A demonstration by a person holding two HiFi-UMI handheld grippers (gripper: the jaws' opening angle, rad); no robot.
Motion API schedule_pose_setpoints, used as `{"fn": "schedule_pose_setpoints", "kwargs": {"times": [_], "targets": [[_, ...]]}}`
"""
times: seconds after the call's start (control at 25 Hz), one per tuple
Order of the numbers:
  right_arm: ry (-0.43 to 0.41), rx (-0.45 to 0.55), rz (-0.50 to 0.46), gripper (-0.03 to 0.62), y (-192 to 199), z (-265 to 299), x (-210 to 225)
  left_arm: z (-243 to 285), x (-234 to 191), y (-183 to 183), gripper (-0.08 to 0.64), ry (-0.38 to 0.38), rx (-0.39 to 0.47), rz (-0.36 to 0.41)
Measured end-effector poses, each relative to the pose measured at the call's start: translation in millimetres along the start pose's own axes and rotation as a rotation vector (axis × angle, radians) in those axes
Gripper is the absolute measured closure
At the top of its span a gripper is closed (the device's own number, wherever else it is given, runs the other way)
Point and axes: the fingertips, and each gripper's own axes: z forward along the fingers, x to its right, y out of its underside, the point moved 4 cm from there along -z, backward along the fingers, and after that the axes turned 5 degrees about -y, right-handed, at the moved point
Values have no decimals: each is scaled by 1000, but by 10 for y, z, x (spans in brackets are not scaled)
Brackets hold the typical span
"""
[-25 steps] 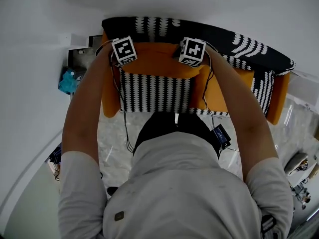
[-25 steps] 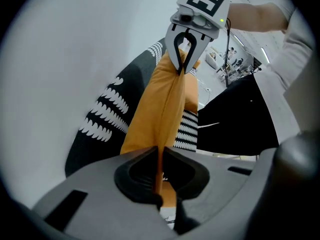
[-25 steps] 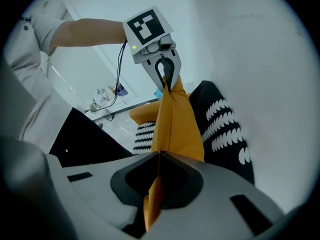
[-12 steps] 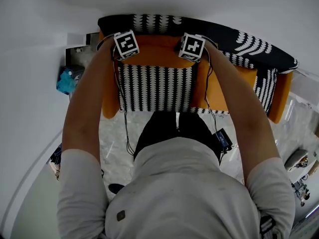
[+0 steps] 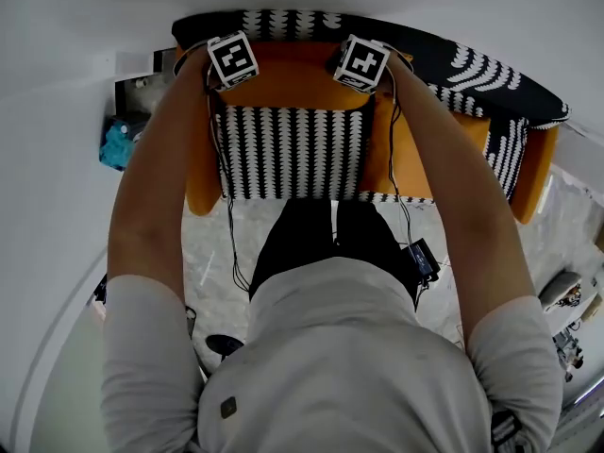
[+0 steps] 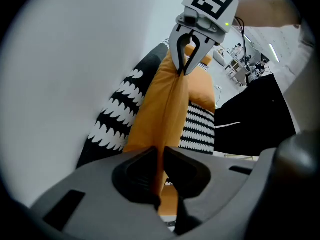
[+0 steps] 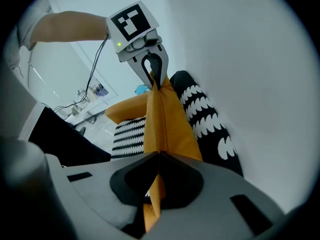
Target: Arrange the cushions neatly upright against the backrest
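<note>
An orange cushion stands on edge along the black-and-white backrest of the sofa. Both grippers hold its top seam. My left gripper pinches the seam near the cushion's left end; its jaws are opening, and the fabric still runs between the pads. My right gripper is shut tight on the same seam near the right end. Each gripper shows in the other's view, the right gripper and the left gripper. A striped cushion lies in front, on the seat.
A second orange cushion lies to the right on the seat. Orange armrests close both ends of the sofa. A white wall stands right behind the backrest. A blue object sits on the floor at the left. Cables hang from both grippers.
Both grippers have carried the orange cushion farther back and up against the backrest. More of the striped cushion shows in front of it.
</note>
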Motion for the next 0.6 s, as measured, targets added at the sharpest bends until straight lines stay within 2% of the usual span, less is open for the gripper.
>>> {"fn": "schedule_pose_setpoints", "kwargs": {"times": [0.24, 0.4, 0.52, 0.6], "targets": [[54, 25, 22, 554, 12, 19, 59, 40, -43, 2, 465, -40, 10, -15], [67, 46, 43, 468, 24, -10, 62, 4, -41, -8, 418, -56, 49, -49], [79, 53, 57, 437, 31, -43, 47, -14, -27, -28, 383, -52, 82, -98], [82, 54, 57, 423, 37, -50, 17, -29, 0, -35, 361, -57, 86, -105]]}}
